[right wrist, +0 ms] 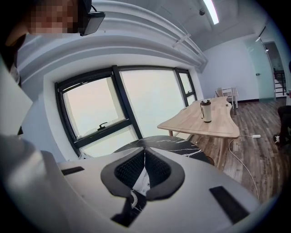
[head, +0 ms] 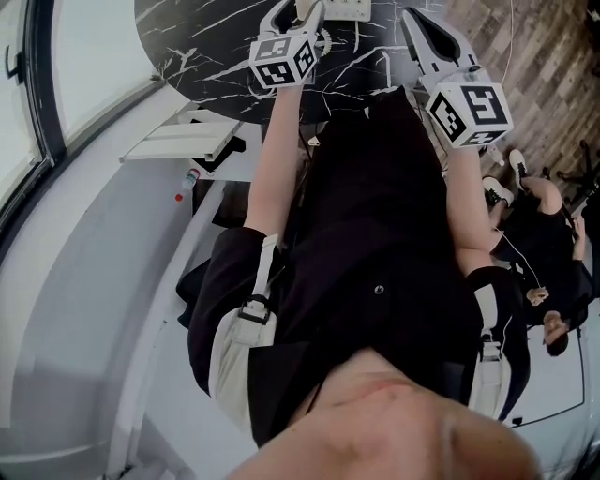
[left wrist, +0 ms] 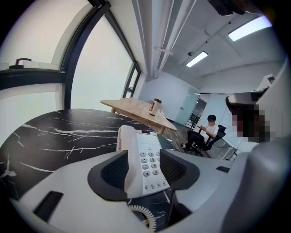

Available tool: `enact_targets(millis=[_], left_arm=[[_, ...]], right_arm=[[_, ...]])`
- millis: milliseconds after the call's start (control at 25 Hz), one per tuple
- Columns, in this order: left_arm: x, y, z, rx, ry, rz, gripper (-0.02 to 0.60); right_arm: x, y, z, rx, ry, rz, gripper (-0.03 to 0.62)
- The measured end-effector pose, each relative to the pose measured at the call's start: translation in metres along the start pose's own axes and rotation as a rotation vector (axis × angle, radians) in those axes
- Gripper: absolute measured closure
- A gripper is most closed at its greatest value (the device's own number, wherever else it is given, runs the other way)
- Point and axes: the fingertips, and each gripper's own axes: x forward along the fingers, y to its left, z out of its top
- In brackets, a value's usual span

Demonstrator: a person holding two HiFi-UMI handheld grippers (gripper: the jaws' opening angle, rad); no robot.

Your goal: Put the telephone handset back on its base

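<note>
Head view: left claw (head: 298,14) and right claw (head: 422,28) are hovering over the worktop (head: 202,42), top of frame.

Left gripper view: left claw is open, with the white phone (left wrist: 150,175) showing in its gap, bottom centre. A crooked squeeze could be snagging the curly cord (left wrist: 142,215). The handset (left wrist: 123,136) seems to be lying on the phone's left.

Right gripper view: right claw is clenched, empty.

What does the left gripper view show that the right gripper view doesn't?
Only the left gripper view: the white push-button telephone's keypad, framed by the open left claw, and a seated person in a white top. Only the right gripper view: the shut right claw and a white cable on the wooden floor. Both: the black marble-patterned round table, and the light wooden table carrying a pale cylindrical flask.
</note>
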Motion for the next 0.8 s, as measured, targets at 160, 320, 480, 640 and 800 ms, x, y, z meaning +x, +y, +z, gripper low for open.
enact_targets(millis=[160,320,480,640,800], left_arm=[[-0.023,-0.01,0.004,0.021,-0.027,-0.017,0.372],[-0.04,-0.022,0.011,0.049,-0.056,-0.033,0.401],[-0.06,-0.033,0.026,0.077,-0.105,-0.049,0.439],[-0.082,-0.046,0.043,0.12,-0.153,-0.064,0.469],[-0.102,-0.056,0.056,0.14,-0.189,-0.07,0.48]], right_arm=[[-0.015,0.01,0.0,-0.012,-0.026,-0.022,0.563],[-0.027,0.015,0.004,-0.023,-0.06,-0.04,0.563],[-0.037,0.022,0.01,-0.034,-0.096,-0.045,0.563],[-0.045,0.028,0.02,-0.051,-0.133,-0.048,0.563],[-0.054,0.031,0.028,-0.061,-0.159,-0.055,0.563]])
